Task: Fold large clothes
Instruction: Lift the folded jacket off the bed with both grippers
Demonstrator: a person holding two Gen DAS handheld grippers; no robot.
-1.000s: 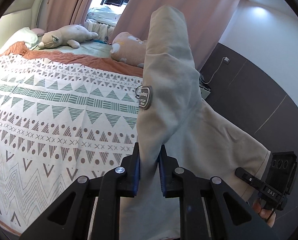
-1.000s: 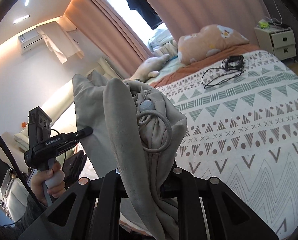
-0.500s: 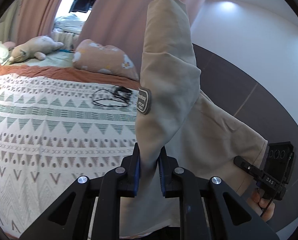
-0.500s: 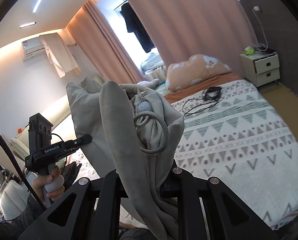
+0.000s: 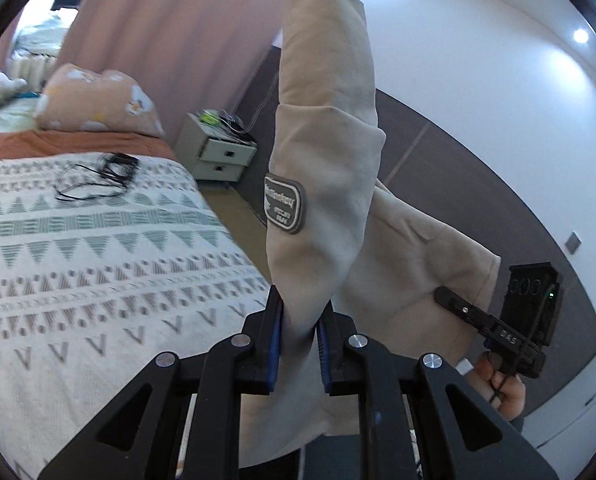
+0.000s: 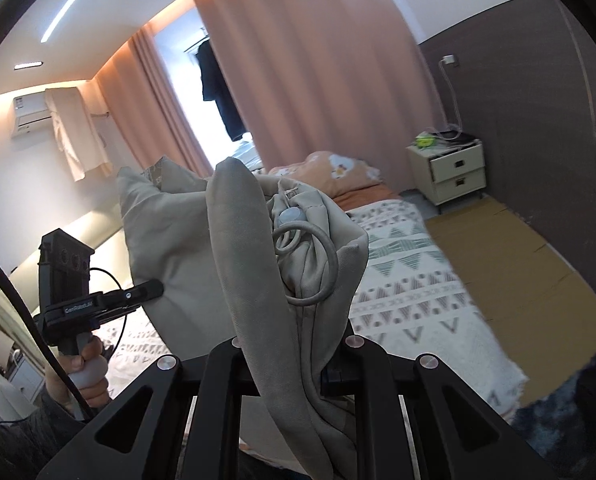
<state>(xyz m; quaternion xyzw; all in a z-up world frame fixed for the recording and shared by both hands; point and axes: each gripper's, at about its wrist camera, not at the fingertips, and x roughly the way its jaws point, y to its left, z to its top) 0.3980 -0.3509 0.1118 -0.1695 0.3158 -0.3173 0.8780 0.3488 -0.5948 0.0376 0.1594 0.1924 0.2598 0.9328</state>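
A: What changed?
B: Both views have swung from the bed (image 5: pixel 98 248) toward the nightstand (image 6: pixel 454 172).
A: The jacket (image 5: pixel 322 184)?
B: Held in the air, both jaws clamped on it; not yet laid flat for folding.

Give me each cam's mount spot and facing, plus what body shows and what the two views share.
Left wrist: sits on the left tool, looks along it at the clamped beige garment, the bed and nightstand; the right hand shows.
Right wrist: sits on the right tool, faces the gathered garment with its drawcord and the curtain; the left hand shows.
Shared: garment, bed, nightstand, each other's tool.
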